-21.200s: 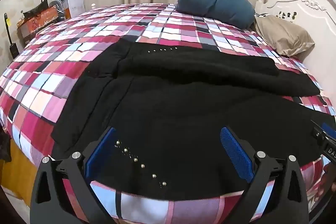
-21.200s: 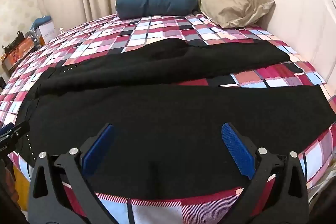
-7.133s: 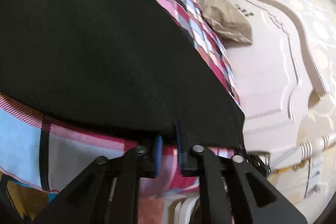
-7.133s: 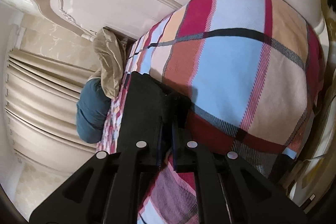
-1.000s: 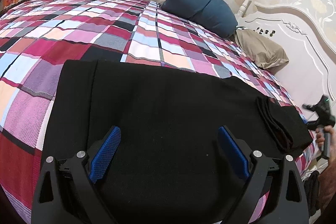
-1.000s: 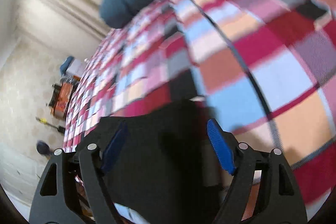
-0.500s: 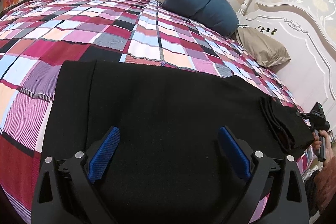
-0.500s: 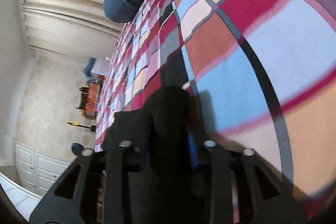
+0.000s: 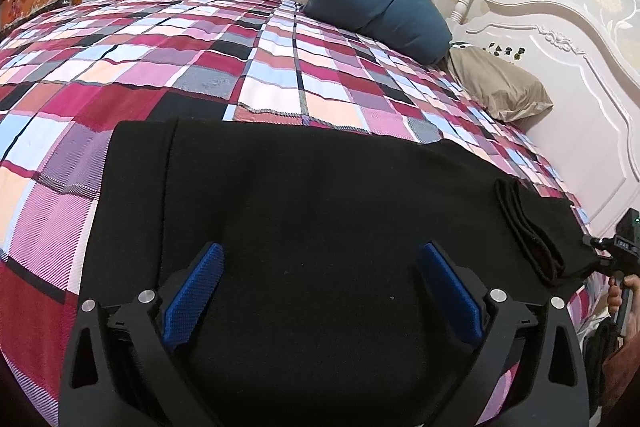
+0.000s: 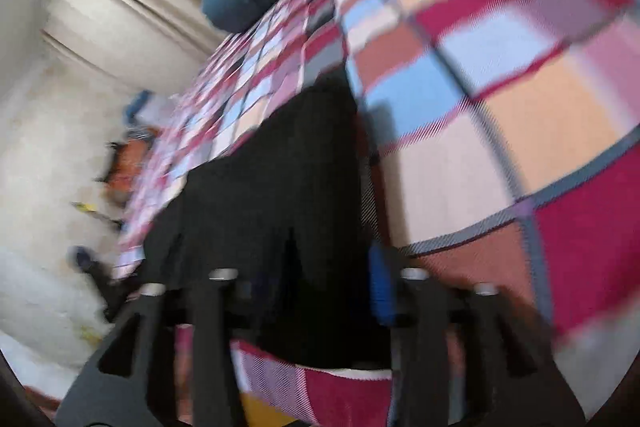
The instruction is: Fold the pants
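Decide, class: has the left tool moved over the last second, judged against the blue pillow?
No. The left tool sits open over the black pants, and the blue pillow keeps almost the same place.

Pants (image 9: 320, 195) on bed (image 9: 280, 67), pillows (image 9: 380, 11) behind

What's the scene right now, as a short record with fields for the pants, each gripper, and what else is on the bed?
pants: black pants lying flat on the plaid bedspread, folded lengthwise, layered cuffs at the headboard end
left gripper: left gripper open, hovering over the pants
right gripper: right gripper at the cuff end of the pants; view blurred, open or shut unclear
pillows: blue pillow and tan pillow near the white headboard
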The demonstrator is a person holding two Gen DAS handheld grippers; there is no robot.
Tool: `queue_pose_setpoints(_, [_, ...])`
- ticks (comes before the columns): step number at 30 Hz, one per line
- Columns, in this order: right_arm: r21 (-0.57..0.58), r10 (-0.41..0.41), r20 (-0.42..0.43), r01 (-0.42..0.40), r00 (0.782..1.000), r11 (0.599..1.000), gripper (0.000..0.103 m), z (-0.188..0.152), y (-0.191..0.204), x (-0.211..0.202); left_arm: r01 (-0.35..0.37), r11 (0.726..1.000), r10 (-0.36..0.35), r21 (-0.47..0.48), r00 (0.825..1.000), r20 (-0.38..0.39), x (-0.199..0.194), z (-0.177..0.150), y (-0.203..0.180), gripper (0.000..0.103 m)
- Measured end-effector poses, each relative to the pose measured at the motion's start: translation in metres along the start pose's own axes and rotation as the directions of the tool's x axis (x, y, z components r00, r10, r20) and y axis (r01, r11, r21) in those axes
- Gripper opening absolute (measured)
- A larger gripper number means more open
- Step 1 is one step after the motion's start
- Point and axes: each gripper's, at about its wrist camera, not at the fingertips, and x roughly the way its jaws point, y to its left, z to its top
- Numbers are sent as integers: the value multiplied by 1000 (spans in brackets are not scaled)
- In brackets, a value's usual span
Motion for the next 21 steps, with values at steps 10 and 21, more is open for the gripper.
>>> queue_pose_setpoints(10, [31,-443,153,443,884,896,57,-17,3,-19,32,982,-12,-187,994,109,-51,7,39,98])
queue_pose_setpoints(21, [31,-433,134,433,891,901,69,-20,-3,-6,230,888,-263,-399,964,-31,-43,11,132,98])
